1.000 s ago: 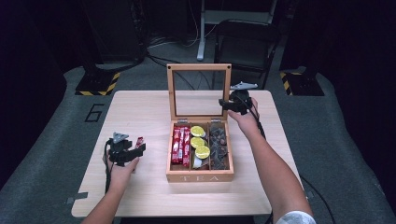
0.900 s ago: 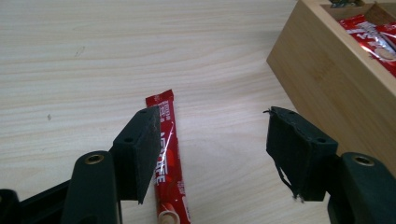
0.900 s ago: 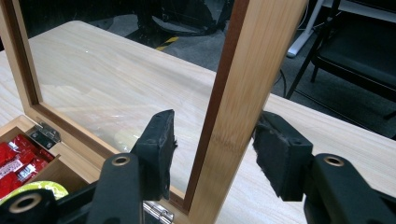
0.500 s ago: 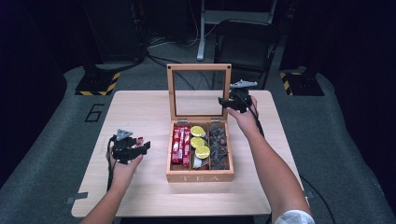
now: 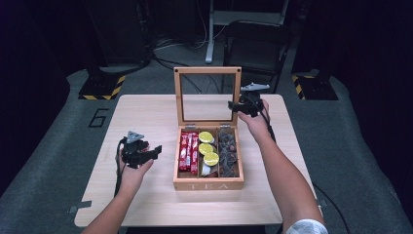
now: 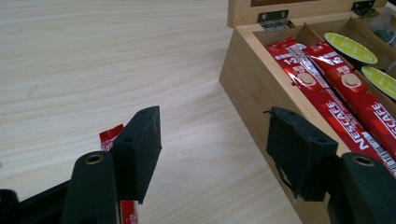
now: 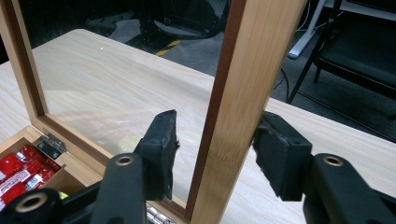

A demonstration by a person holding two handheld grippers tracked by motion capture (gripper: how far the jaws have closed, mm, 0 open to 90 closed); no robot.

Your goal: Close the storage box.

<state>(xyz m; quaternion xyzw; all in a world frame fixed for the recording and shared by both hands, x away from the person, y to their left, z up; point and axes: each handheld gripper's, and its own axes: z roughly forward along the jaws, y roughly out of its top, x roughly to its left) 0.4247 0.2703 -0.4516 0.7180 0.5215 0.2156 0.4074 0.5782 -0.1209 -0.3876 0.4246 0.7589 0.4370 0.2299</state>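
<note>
A: Right, hands first. The right gripper (image 5: 242, 105) is held level at the right upright of the tea box's open lid (image 5: 208, 70), forearm running up from the bottom edge past the box's right side. Its jaws have just been closing, with the lid's wooden frame (image 7: 243, 93) between them. In the right gripper view the right pad sits against the frame's outer face; the left pad stands a little off the glass side. So: straddling the frame, narrow gap, not clamped from both sides as far as I can tell.

B: And the left?

A: The left gripper (image 5: 141, 153) is held above the table (image 5: 146, 112), well left of the tea box (image 5: 208, 184), palm up under it, jaws pointing toward the box's left wall. Jaws stand wide apart and nothing is between the pads. In the left gripper view a red sachet (image 6: 112, 137) lies on the table just beneath and behind the left pad (image 6: 140, 149); whether the pad touches it, I cannot tell.

B: Surroundings?

A: Inside the box: red stick sachets (image 5: 189, 151) in the left compartment, yellow-green round pods (image 5: 208, 147) in the middle one, dark wrapped pieces (image 5: 228, 151) in the right one. The lid stands upright at the box's far edge on two hinges (image 6: 273, 18). Behind the box, off the table, is a black chair (image 5: 258, 44) and a floor with yellow-black tape (image 5: 104, 87).

B: Obstructions?

A: The box's left wall is between the left gripper and the compartments.
</note>
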